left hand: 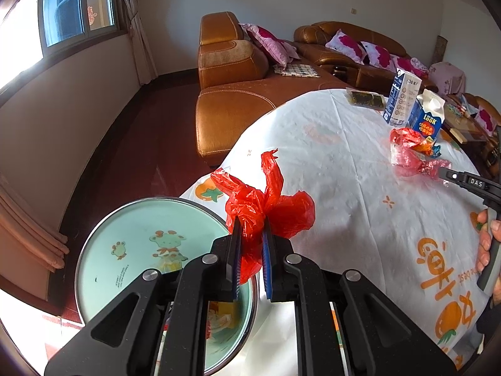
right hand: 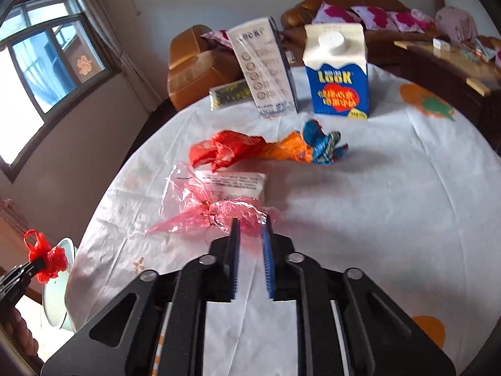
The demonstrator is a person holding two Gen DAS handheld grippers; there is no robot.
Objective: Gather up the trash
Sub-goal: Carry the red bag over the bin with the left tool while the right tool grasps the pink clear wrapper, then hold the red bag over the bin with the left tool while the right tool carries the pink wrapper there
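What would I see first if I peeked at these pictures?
Probably the bright red plastic bag, pinched in the left gripper above the mint-green bin lid with cartoon animals, just off the table's edge. Next, the blue-and-white LOOK milk carton standing at the far side of the white tablecloth, with crumpled wrappers in front. The right gripper reaches the clear pink wrapper.

clothed table (right hand: pixel 391 203), cartons (right hand: pixel 336 72), wrappers (right hand: pixel 281 148)
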